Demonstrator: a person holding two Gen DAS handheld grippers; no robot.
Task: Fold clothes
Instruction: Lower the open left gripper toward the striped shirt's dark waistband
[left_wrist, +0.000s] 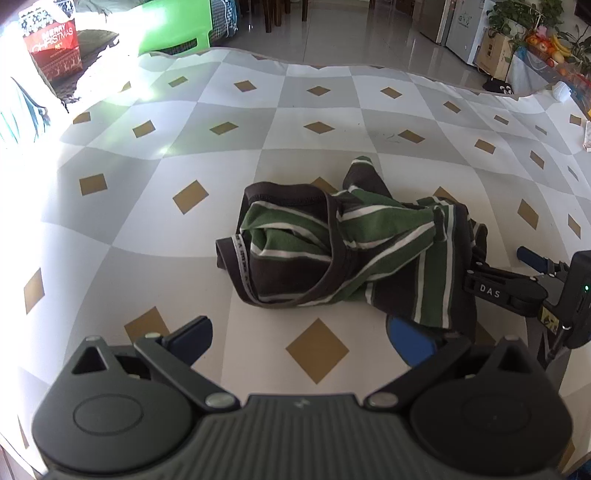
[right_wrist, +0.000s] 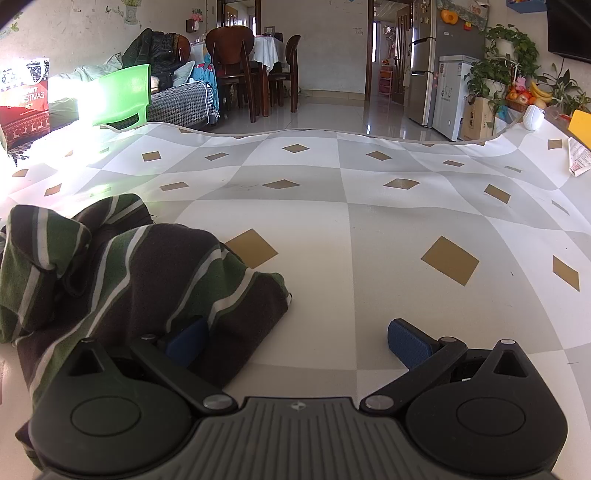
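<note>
A crumpled garment (left_wrist: 343, 247) with green, white and dark brown stripes lies bunched on the checked tablecloth (left_wrist: 258, 110). My left gripper (left_wrist: 303, 341) is open just in front of it, its right blue pad (left_wrist: 410, 341) touching the garment's near hem. The right gripper (left_wrist: 517, 280) shows at the garment's right edge in the left wrist view. In the right wrist view the garment (right_wrist: 129, 273) fills the left side. My right gripper (right_wrist: 295, 341) is open, its left pad (right_wrist: 188, 341) resting on the cloth's corner, its right pad (right_wrist: 408, 341) over bare table.
The table's far edge (right_wrist: 295, 131) curves across both views. A green plastic chair (right_wrist: 122, 96) and a red Christmas bag (right_wrist: 26, 103) stand at the back left. A white object (right_wrist: 533, 117), a paper (right_wrist: 578, 155) and fruit (right_wrist: 528, 96) sit at the far right.
</note>
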